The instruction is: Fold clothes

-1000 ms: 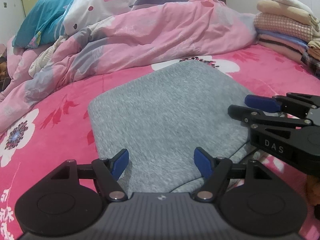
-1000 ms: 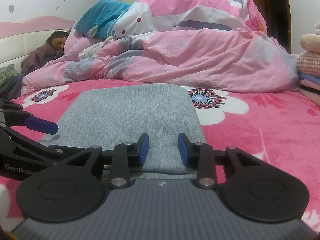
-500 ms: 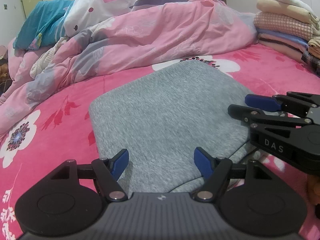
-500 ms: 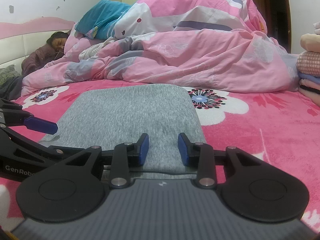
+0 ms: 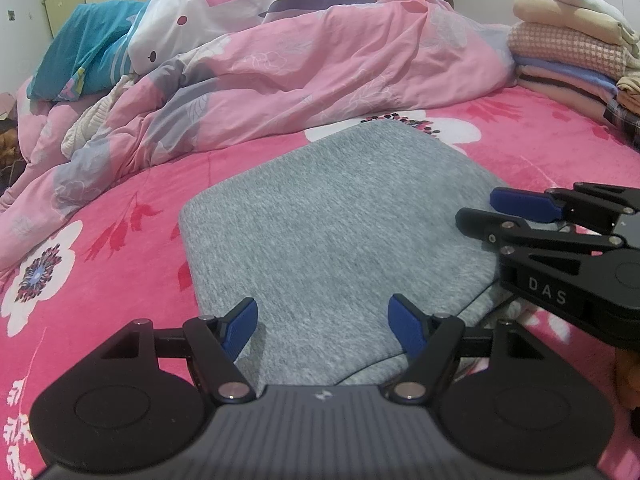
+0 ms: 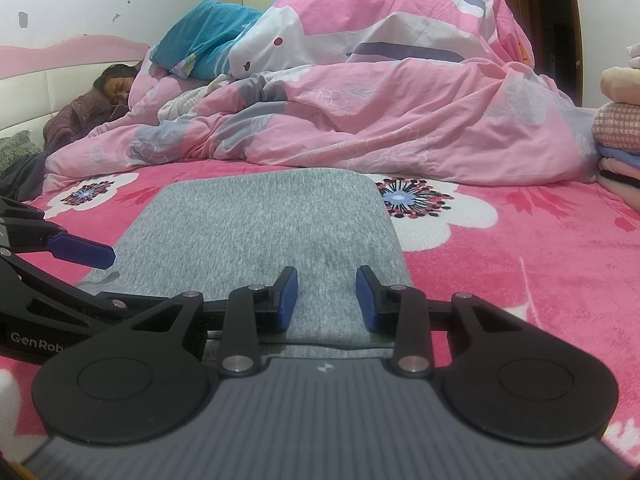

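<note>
A folded grey garment (image 5: 332,232) lies flat on the pink flowered bedspread (image 5: 100,264), a neat rounded rectangle with its near edge under both tools. The left gripper (image 5: 322,322) hangs over that near edge with its blue-padded jaws standing wide apart, nothing between them but the cloth below. The right gripper (image 6: 327,298) sits low over the same edge at the garment's right side, its jaws narrower yet parted, with no pad pressing on the fabric. Seen from the left wrist view, the right gripper's black side bears the letters "DAS"; from the right wrist view, the left gripper's body reads "GenRob", cut off by the nearer tool. Beyond the garment a rumpled pink duvet (image 6: 360,120) is heaped across the bed, a teal pillow (image 6: 204,36) on it, a person (image 6: 92,108) lying at its far left. A stack of folded clothes (image 5: 572,52) stands at the right
</note>
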The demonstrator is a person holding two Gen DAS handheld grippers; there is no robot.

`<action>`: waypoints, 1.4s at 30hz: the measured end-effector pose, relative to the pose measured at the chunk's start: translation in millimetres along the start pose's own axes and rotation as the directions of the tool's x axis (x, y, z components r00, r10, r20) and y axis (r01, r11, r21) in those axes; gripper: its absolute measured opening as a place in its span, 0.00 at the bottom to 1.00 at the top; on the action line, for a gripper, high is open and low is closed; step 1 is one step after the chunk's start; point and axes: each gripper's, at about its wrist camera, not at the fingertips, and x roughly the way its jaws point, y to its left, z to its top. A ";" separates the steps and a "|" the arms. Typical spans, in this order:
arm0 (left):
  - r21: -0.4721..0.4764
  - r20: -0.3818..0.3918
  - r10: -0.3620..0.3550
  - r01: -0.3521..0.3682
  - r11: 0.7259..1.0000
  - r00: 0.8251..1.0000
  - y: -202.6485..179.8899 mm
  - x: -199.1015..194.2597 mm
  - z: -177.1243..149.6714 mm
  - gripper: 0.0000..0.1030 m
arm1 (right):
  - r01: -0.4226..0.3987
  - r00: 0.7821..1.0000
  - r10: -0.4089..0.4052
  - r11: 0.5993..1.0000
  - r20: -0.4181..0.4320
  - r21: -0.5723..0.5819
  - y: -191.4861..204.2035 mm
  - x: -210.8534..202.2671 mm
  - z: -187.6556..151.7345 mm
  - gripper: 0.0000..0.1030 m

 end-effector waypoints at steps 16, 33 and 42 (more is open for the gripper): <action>-0.003 0.011 0.003 -0.003 1.000 1.000 0.1 0.4 -3.0 0.71 | -0.001 1.000 0.001 1.000 0.002 0.000 0.2 -0.3 -0.2 0.31; 0.004 0.043 0.014 -0.015 1.000 0.999 -2.0 -0.3 -7.8 0.72 | -0.006 1.000 0.006 1.000 0.007 0.003 -1.3 -0.8 -0.9 0.31; -0.014 0.053 0.010 -0.009 1.000 0.999 0.3 -1.3 -10.5 0.73 | -0.007 1.000 0.008 1.000 0.011 -0.007 -0.1 -0.8 -2.1 0.34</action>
